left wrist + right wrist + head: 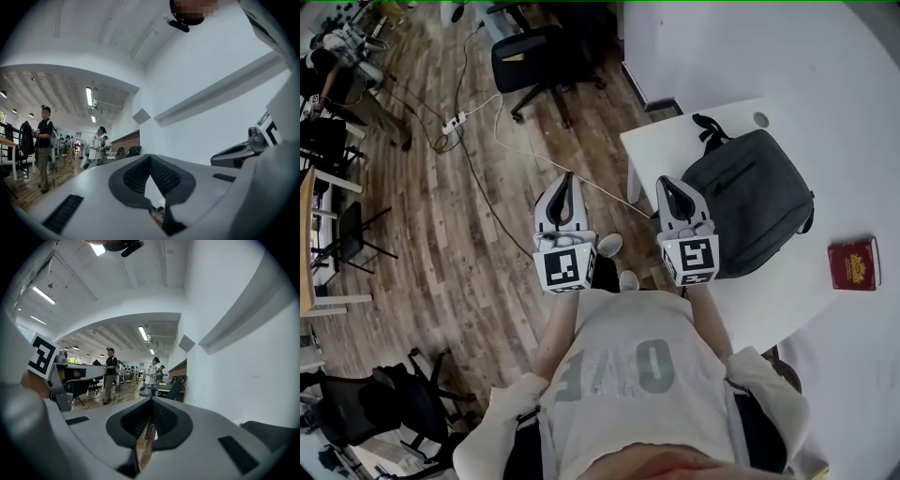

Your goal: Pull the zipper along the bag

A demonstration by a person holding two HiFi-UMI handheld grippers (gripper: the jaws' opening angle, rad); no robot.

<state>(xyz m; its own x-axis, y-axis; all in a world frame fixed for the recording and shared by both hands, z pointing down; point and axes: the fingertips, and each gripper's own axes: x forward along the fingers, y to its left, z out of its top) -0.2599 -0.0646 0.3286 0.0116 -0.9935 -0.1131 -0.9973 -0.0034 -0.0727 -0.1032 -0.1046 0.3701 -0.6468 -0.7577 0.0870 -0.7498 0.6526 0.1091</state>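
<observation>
The dark grey backpack [755, 202] lies flat on the white worktop [654, 150], its carry loop towards the far corner and a small red box [853, 263] well apart from it on the near right. Both tools are held level in front of the person, short of the bag. The left tool [569, 178] is over the wooden floor. The right tool [667, 181] is at the worktop's edge, just beside the bag's near-left side.

Each gripper view shows its 2 jaws pressed together with nothing between them, so neither tool has hold of anything. This looks like the reach towards the bag, with no pulling begun.

A dark zipper line [733, 178] crosses the bag's panel, but its pull is too small to pick out from here. To do this well:

- Find the pull first.
- Part the jaws before arriving.
- Pinch the pull tab with 1 tool and pin the fabric near the track with the other.
- Draw along the line of the teeth, not upward, or the soft bag will likely bunch and slide.
</observation>
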